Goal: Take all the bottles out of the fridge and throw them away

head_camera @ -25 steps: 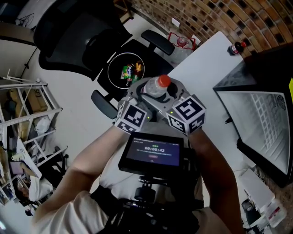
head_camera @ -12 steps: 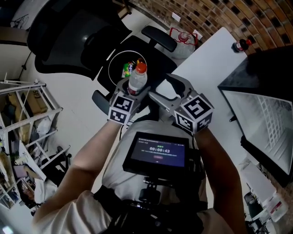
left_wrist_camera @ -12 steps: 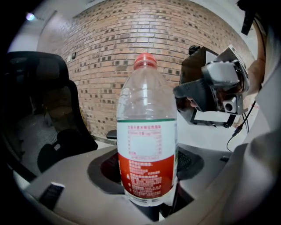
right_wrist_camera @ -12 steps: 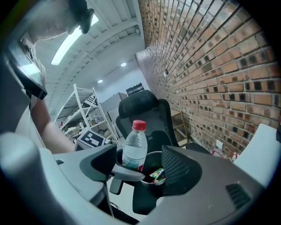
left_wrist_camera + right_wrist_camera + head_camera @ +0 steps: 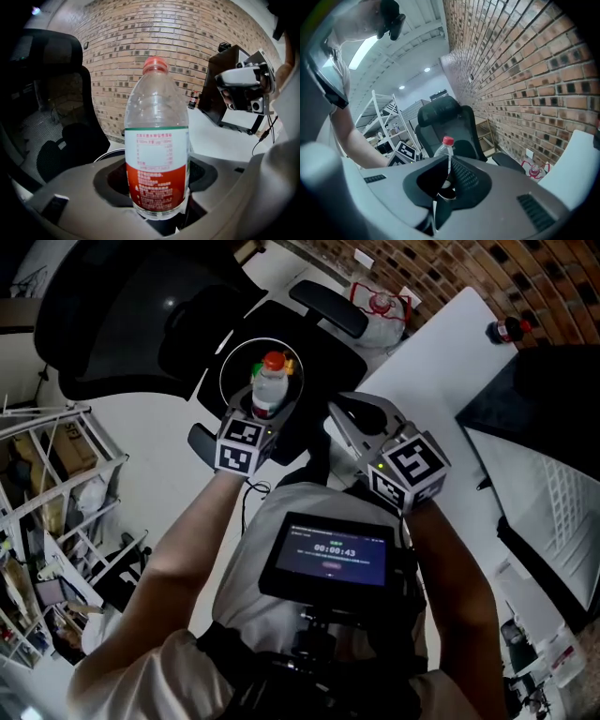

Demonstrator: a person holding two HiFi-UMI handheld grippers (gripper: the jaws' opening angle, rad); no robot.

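A clear plastic bottle (image 5: 269,382) with a red cap and a red and white label stands upright in my left gripper (image 5: 263,411), which is shut on its lower body (image 5: 157,187). It hangs over a round black bin (image 5: 224,371) with a white rim and some coloured rubbish inside. My right gripper (image 5: 343,411) sits to the right of the bottle and apart from it. Its jaws have just been closing and now stand shut with nothing between them (image 5: 450,174). Past them, the right gripper view shows the bottle (image 5: 446,149).
The bin stands between the armrests of a black office chair (image 5: 330,307). A larger black chair (image 5: 122,315) is behind it. A white table (image 5: 441,343) at right carries a dark bottle (image 5: 506,331) and a black fridge (image 5: 553,390). A shelving rack (image 5: 37,484) stands at left.
The left gripper carried the bottle away from the right gripper, leftwards and down over the bin. The right gripper's jaws, open before, have closed empty.
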